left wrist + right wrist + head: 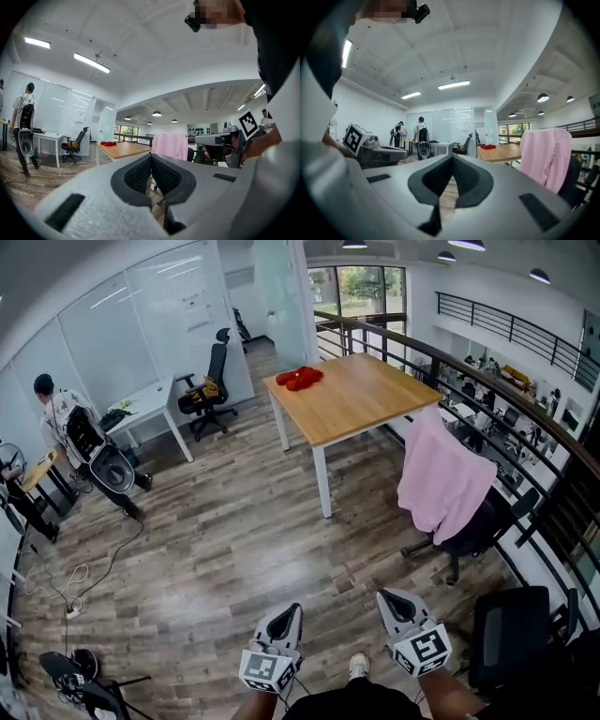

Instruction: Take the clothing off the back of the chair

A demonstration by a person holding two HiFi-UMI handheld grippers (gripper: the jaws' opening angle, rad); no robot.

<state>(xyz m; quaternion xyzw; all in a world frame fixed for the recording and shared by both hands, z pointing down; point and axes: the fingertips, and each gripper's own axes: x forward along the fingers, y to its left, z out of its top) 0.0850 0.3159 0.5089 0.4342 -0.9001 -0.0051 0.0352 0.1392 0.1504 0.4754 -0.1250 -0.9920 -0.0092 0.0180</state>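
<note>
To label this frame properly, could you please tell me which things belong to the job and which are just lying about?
Job: pink garment; draped chair; left gripper, right gripper, jaws shut, empty.
Lying about: wooden table; red item on it; black desk chair.

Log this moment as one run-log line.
stage: before grasp | left claw: shut, empty | right claw: shut, empty | pink garment: draped over chair back, untouched, ahead of both claws
</note>
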